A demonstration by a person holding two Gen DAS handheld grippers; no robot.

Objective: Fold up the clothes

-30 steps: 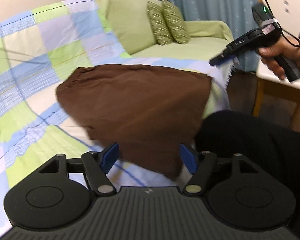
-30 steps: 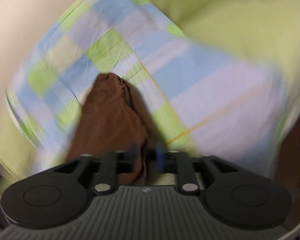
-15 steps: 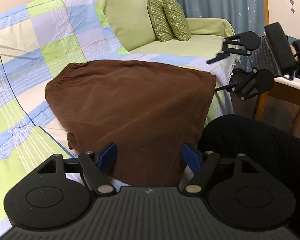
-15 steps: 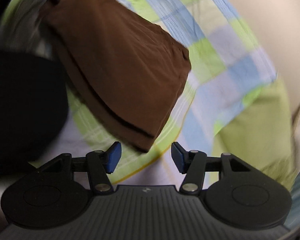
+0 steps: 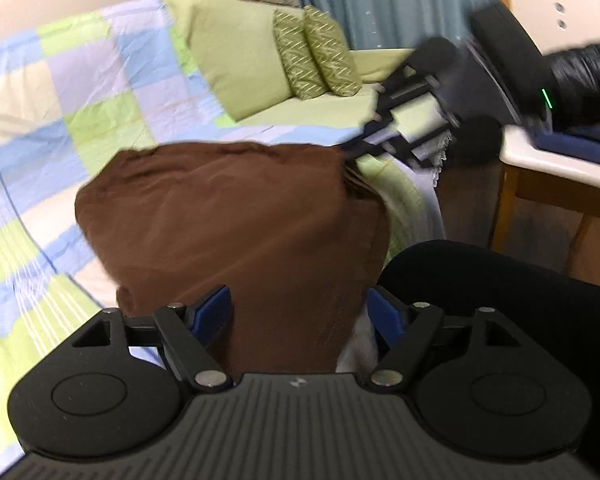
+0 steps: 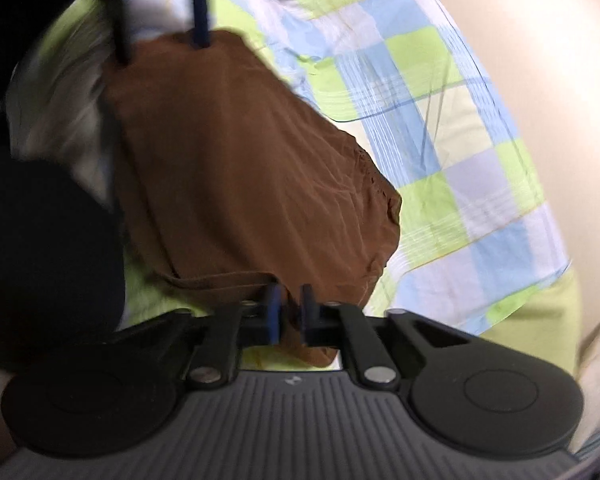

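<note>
Nearest, the left gripper (image 5: 300, 314) stands released, its blue fingers (image 5: 212, 312) straddling the near edge of the folded brown cloth garment (image 5: 228, 216) on the checked blue-and-green blanket (image 5: 80, 96). Open blanket lies leftward. At the far right corner the right gripper (image 6: 290, 316), reaching level, is clenched on the garment.
</note>
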